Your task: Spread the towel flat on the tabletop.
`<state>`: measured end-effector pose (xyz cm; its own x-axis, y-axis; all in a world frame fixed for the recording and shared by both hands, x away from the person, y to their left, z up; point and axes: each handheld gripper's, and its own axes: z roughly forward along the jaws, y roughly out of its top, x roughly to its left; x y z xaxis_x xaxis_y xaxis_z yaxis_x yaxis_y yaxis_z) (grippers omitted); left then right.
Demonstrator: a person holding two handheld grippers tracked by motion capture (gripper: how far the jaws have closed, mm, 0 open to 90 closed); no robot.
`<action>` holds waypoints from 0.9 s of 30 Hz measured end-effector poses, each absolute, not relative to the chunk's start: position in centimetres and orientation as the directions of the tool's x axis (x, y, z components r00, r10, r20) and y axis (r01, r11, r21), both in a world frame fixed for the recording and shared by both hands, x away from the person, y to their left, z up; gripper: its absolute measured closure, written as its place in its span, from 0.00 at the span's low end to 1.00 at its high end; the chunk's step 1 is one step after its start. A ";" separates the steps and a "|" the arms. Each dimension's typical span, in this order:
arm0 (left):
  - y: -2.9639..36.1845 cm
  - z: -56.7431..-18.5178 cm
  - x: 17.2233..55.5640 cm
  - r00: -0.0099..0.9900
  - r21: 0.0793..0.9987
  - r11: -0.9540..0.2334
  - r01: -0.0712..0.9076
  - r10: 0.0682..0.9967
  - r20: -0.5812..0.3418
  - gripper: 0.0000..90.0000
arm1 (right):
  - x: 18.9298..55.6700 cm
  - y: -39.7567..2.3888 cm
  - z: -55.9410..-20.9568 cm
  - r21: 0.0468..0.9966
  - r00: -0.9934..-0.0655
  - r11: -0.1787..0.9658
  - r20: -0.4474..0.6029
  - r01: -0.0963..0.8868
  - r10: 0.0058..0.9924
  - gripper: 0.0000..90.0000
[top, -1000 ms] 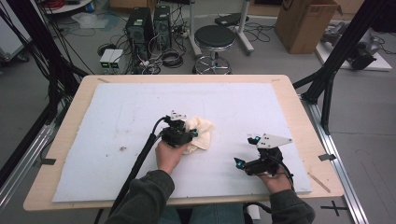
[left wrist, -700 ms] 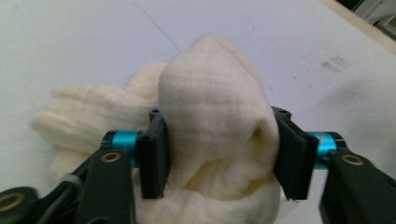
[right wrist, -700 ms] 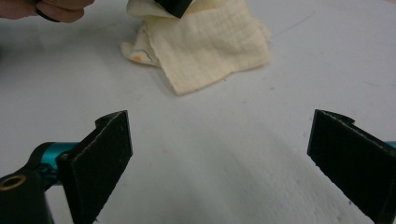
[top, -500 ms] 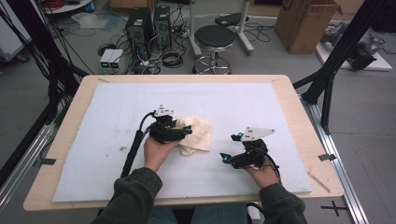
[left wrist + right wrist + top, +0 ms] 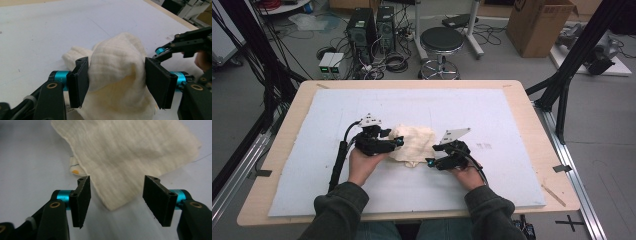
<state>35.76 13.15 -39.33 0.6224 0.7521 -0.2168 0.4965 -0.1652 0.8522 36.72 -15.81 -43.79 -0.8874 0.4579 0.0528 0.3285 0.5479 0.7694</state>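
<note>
The left claw [image 5: 116,82] has just been opening and stands spread, a bunched fold of the cream cloth [image 5: 413,144] between its jaws, touching the left one. The right claw [image 5: 116,201], just been closing, straddles a cloth corner without pinching it. The cloth lies mid-table [image 5: 512,100], the right claw at its 4 o'clock.

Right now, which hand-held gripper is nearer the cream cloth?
Left. The left hand-held gripper has the bunched cream cloth between its jaws. The right hand-held gripper sits just short of a cloth corner, jaws apart, not touching.
</note>
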 end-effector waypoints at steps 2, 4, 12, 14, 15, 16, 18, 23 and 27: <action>13.6 -39.3 35.6 0.630 0.856 -0.166 0.489 0.746 -0.215 0.42 | 36.9 -15.2 -44.2 0.752 -0.894 0.572 0.051 0.327 0.445 0.53; 14.2 -39.2 35.4 0.632 0.862 -0.161 0.481 0.745 -0.213 0.41 | 36.9 -14.9 -44.5 0.742 -0.897 0.591 0.031 0.316 0.441 0.59; 16.1 -39.0 35.3 0.617 0.865 -0.147 0.480 0.758 -0.213 0.41 | 37.4 -15.4 -44.3 0.733 -0.905 0.608 0.023 0.304 0.425 0.92; 16.3 -39.0 35.2 0.623 0.865 -0.157 0.476 0.754 -0.206 0.43 | 37.2 -15.7 -44.1 0.730 -0.909 0.611 0.032 0.305 0.415 0.93; 16.3 -39.1 35.2 0.626 0.865 -0.163 0.474 0.753 -0.201 0.44 | 37.1 -15.9 -43.9 0.732 -0.912 0.612 0.030 0.299 0.409 0.93; 16.4 -39.1 35.2 0.630 0.865 -0.168 0.473 0.751 -0.198 0.46 | 36.9 -16.3 -43.6 0.732 -0.914 0.616 0.022 0.290 0.405 0.93; 16.4 -39.1 35.2 0.637 0.865 -0.173 0.471 0.745 -0.197 0.50 | 36.4 -17.0 -42.9 0.742 -0.917 0.610 0.016 0.278 0.399 0.93; 16.3 -39.3 35.2 0.651 0.859 -0.206 0.470 0.738 -0.179 0.56 | 35.0 -19.3 -41.7 0.744 -0.918 0.618 -0.016 0.254 0.396 0.93; 16.2 -39.3 35.0 0.660 0.856 -0.221 0.467 0.731 -0.172 0.59 | 34.1 -21.3 -41.5 0.739 -0.913 0.622 -0.023 0.259 0.408 0.93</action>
